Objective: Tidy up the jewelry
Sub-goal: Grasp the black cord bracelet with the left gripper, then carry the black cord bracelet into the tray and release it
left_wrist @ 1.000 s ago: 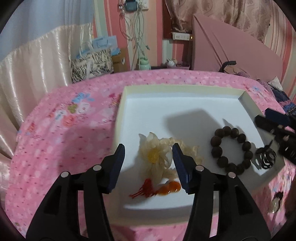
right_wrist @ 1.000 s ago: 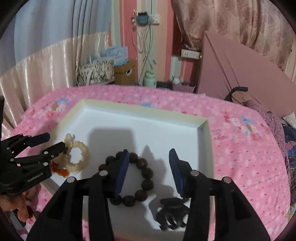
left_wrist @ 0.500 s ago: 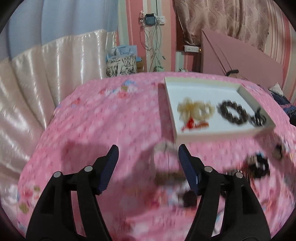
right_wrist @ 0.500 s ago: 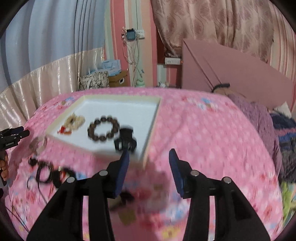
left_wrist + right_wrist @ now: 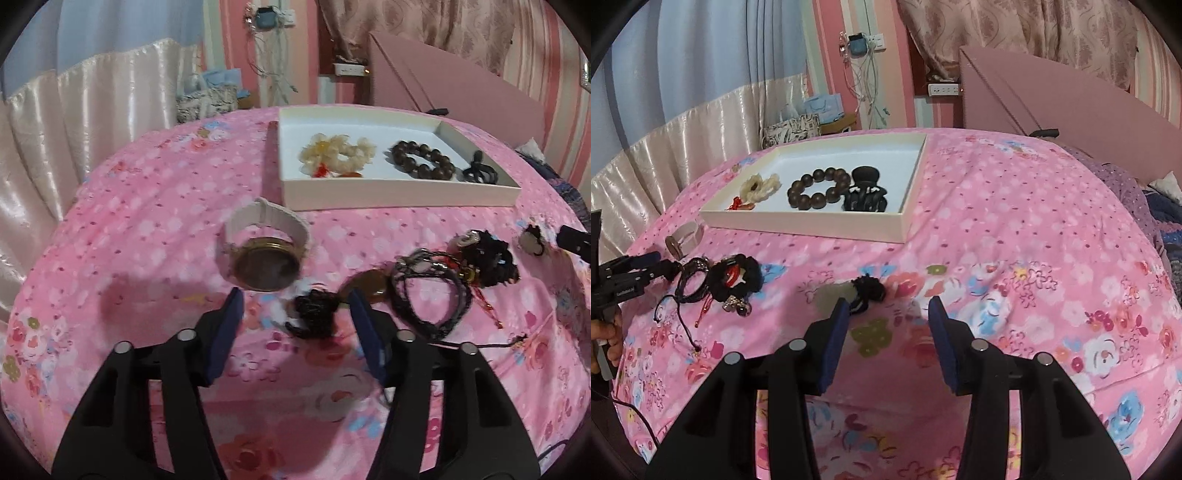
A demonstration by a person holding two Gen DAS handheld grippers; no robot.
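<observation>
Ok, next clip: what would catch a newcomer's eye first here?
Probably the white tray at the far side of the pink bedspread, holding a dark bead bracelet, a cream bracelet and a black hair claw. Nearer, a watch lies loose just ahead of the open left hand-held gripper.

Both tools (image 5: 293,306) (image 5: 889,314) have black bodies, blue pads, silver screws.

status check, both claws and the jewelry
Left claw open, right claw open, both empty. Three pieces in tray; watch on bedspread. Nothing blocking.
</observation>
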